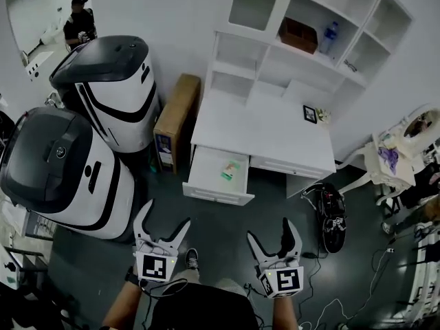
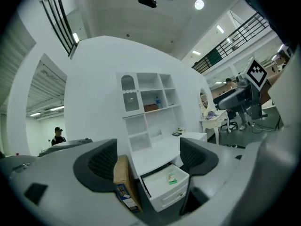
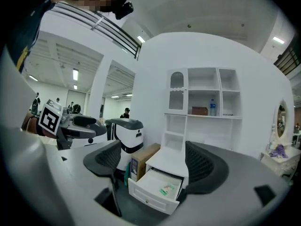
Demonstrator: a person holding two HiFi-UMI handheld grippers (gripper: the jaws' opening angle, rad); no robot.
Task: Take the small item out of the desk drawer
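Note:
The white desk point(image 1: 275, 139) stands ahead with its left drawer point(image 1: 206, 184) pulled out. A small green and white item point(image 1: 230, 168) lies flat inside the drawer, also seen in the left gripper view as the small item point(image 2: 171, 178) and in the right gripper view as the small item point(image 3: 166, 189). My left gripper point(image 1: 162, 227) and right gripper point(image 1: 273, 234) hang side by side well short of the drawer, over the dark floor. Both are open with nothing between their jaws.
Two large white and black machines point(image 1: 110, 88) stand left of the desk, with a brown cardboard box point(image 1: 177, 119) leaning between them and the desk. A hutch point(image 1: 302, 33) with shelves tops the desk. Cables point(image 1: 330, 218) and a white chair point(image 1: 385, 160) lie to the right. A person point(image 1: 79, 23) stands far left.

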